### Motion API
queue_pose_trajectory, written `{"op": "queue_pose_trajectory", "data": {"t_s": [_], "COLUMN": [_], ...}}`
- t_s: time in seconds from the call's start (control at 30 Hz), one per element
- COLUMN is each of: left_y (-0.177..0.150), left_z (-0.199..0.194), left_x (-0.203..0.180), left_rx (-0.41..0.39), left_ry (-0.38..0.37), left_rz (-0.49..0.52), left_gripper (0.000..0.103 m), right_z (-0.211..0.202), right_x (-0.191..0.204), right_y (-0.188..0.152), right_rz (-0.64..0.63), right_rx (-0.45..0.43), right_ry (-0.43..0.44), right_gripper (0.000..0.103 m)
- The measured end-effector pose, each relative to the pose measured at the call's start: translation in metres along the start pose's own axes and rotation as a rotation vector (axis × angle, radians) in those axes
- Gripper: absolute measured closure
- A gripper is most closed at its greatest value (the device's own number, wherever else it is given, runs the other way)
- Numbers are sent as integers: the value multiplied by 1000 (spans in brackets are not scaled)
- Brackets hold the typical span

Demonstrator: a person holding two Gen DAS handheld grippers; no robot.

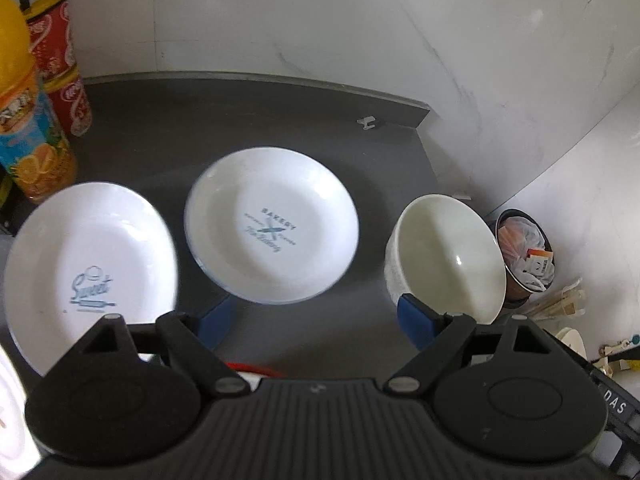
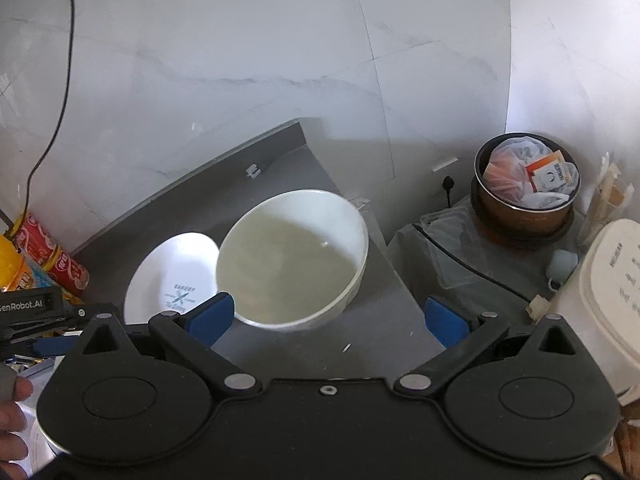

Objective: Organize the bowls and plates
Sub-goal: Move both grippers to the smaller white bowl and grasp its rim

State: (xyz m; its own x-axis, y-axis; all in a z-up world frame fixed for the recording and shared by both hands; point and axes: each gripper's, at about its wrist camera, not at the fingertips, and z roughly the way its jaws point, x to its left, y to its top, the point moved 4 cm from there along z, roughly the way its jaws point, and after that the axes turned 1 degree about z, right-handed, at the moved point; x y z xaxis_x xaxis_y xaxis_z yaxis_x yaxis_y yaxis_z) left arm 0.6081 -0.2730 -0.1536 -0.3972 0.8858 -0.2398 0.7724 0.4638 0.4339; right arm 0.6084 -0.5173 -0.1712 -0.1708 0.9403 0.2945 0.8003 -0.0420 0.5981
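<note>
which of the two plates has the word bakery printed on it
The middle plate, lying between the other plate and the bowl. The other plate, furthest left, reads "Sweet" instead.

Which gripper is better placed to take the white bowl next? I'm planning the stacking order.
Right, probably. The right gripper is open with the white bowl directly ahead between its jaws. The left gripper faces the Bakery plate; the bowl lies off beside its right jaw.
</note>
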Motion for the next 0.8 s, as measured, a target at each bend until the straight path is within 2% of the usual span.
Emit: {"op": "queue_pose_trajectory", "data": {"t_s": [0.17,0.23,0.33,0.47,0.53,0.63,0.7,0.77,0.8], "left_y": [6,8,10,14,14,15,15,16,16], "left_z": [20,29,39,52,60,75,83,91,94], "left_x": [-12,-15,-22,-32,-37,-43,-46,-48,-49], "left_rx": [-14,-2,3,16,24,52,61,61,63], "left_ry": [41,49,33,-10,-2,-5,-2,1,5], "left_rz": [-21,-25,-34,-38,-30,-36,-41,-42,-44], "left_gripper": [18,19,21,24,28,39,48,52,54], "right_z": [18,26,38,50,55,64,69,74,76], "right_x": [-6,-10,-18,-26,-28,-32,-35,-36,-35], "right_y": [9,11,14,18,19,20,21,21,20], "right_rz": [-58,-65,-46,-9,-14,5,17,17,12], "right_rx": [11,26,51,67,72,96,106,110,117], "right_ry": [1,12,32,47,49,62,66,66,65], "right_gripper": [4,9,20,23,31,45,46,49,55]}}
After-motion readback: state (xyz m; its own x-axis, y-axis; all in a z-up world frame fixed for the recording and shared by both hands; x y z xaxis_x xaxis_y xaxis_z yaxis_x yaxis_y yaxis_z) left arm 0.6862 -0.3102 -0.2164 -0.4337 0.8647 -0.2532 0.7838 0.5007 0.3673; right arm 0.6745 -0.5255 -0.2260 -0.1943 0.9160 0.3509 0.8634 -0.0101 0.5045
